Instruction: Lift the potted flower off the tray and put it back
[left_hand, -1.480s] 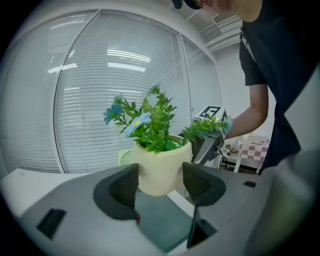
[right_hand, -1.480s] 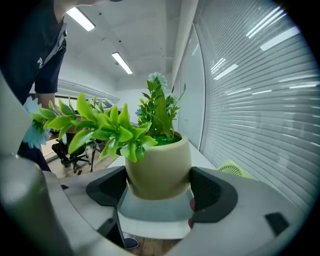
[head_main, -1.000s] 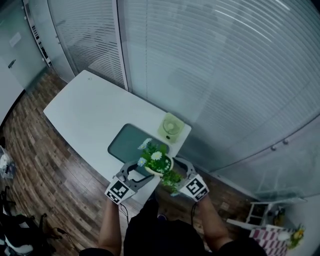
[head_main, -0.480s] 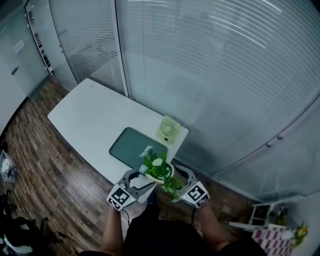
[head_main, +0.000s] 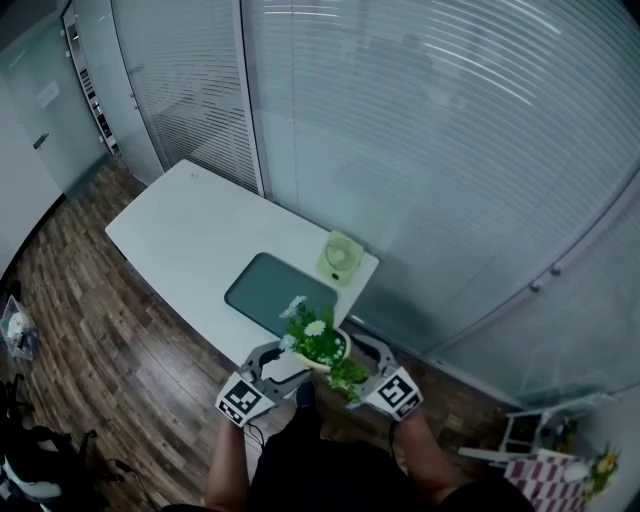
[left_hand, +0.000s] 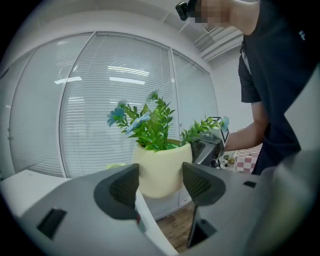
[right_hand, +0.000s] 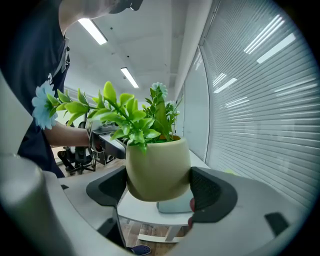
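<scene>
White table (head_main: 180, 240) carries the tray (head_main: 265, 290), forward of my tools. My left tool (left_hand: 160, 184) and right tool (right_hand: 157, 189) each clamp the potted flower (head_main: 318, 340), upright, airborne between them, short of the tray.

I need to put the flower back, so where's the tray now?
Head view: the tray lies on the white table, beside a pale green object, just beyond the held potted flower.
</scene>
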